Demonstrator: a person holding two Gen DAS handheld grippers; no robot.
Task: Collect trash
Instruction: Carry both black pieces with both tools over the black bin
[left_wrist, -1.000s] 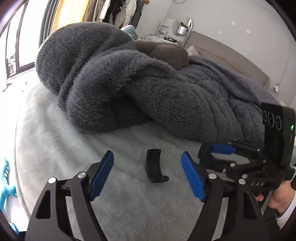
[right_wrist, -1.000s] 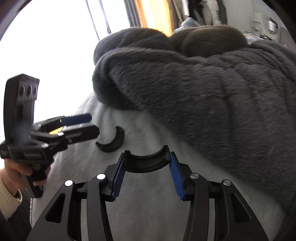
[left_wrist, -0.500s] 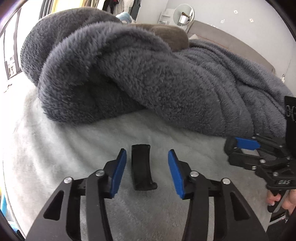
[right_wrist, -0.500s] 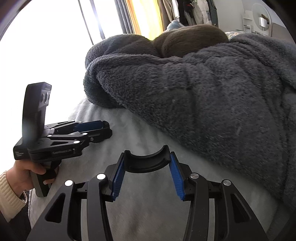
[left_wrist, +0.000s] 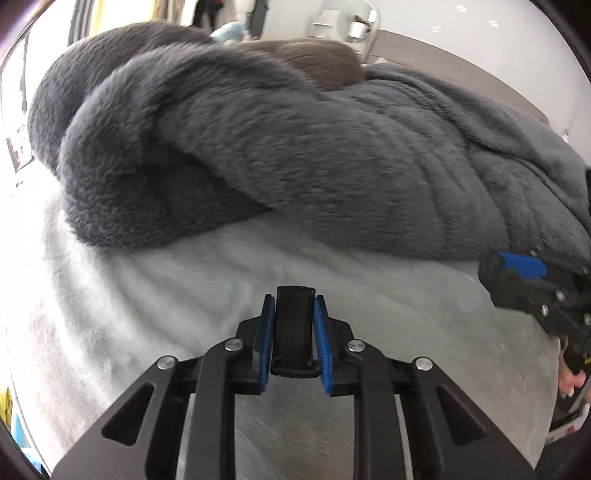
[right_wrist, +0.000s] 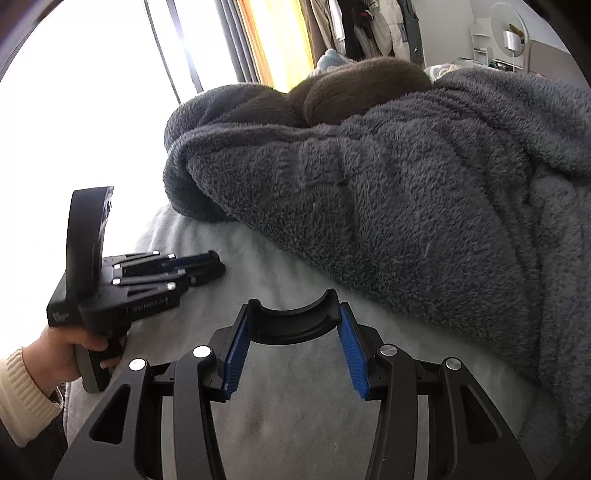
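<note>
Left gripper (left_wrist: 294, 328) has come down from wide apart and is closing onto the black clip (left_wrist: 295, 332) on the pale bedcover (left_wrist: 147, 314), pads touching its sides. Right gripper (right_wrist: 292, 350) clamps a curved piece (right_wrist: 292, 321). Pickup step; next, lift clear and find a bin.

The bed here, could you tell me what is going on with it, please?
A person is collecting black curved clips off the bed with two tongs. The left tongs are closing on one clip, which sits between the pads; the right tongs hold another clip endwise. A grey blanket lies behind.
</note>
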